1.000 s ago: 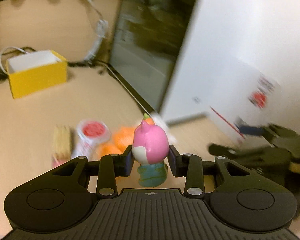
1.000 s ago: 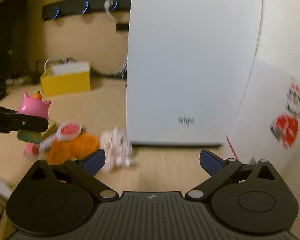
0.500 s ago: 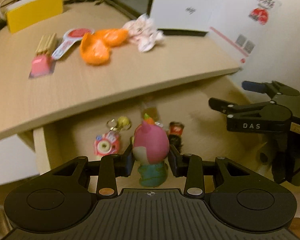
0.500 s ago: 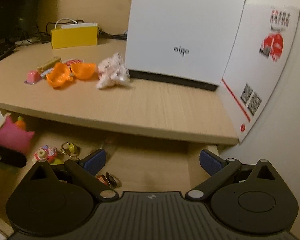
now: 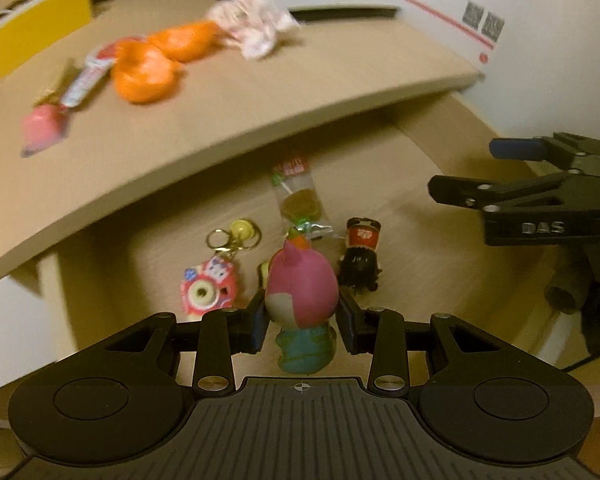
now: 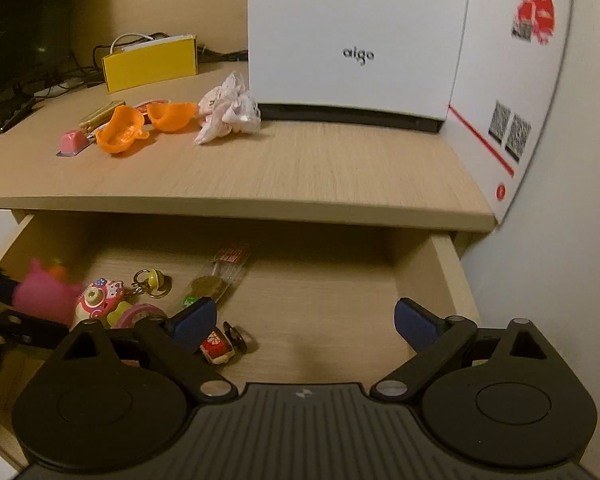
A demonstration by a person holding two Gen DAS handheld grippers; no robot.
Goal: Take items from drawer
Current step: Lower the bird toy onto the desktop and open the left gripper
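We pinch pink figure in left gripper, over open drawer. Right gripper spread, empty, above drawer floor. Advice: keep pinch firm, lift clear of desk edge, avoid keychain.

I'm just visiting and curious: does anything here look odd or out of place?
One thing: the job is emptying the drawer, yet the left gripper, clamped on a pink toy figure, hangs over the open drawer rather than the desk top. The small black-haired doll in the drawer lies on its side. Nothing looks spilled or broken.
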